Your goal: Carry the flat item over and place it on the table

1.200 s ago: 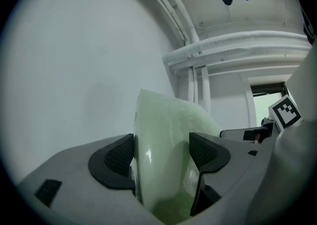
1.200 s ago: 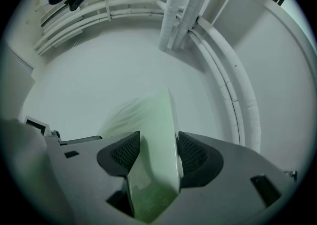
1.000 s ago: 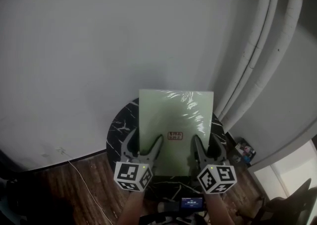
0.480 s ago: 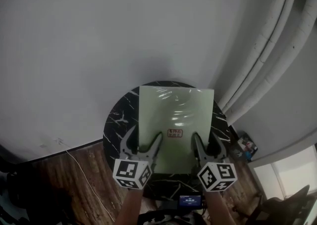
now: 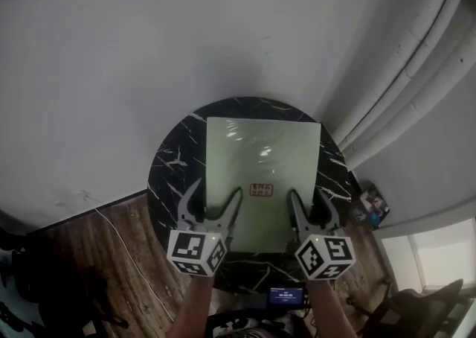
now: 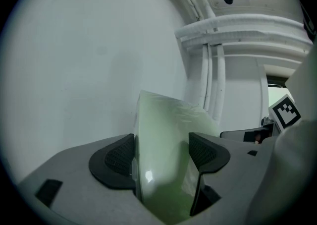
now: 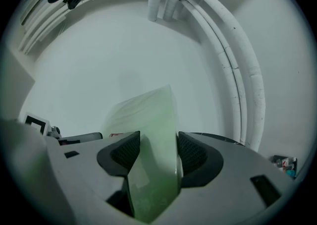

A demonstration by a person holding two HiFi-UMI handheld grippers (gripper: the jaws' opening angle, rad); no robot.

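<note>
A flat square item (image 5: 262, 165) in pale green, wrapped in glossy film and bearing a small red mark, hangs over a round black marble table (image 5: 167, 173). My left gripper (image 5: 213, 210) is shut on its near left edge and my right gripper (image 5: 312, 208) on its near right edge. In the left gripper view the flat item (image 6: 168, 140) stands edge-on between the two dark pads of the left gripper (image 6: 161, 152). The right gripper view shows the same: the flat item (image 7: 148, 120) is clamped in the right gripper (image 7: 157, 152). Whether the item touches the tabletop cannot be told.
A white wall fills the background. White pipes (image 5: 416, 68) run down the corner at the right. Wooden floor (image 5: 126, 269) with a thin cable (image 5: 119, 232) lies at the left of the table. Small clutter (image 5: 370, 206) sits on the floor at the right.
The item and both grippers have come further over the table, and the whole round top now shows beneath them. Both grips are unchanged.
</note>
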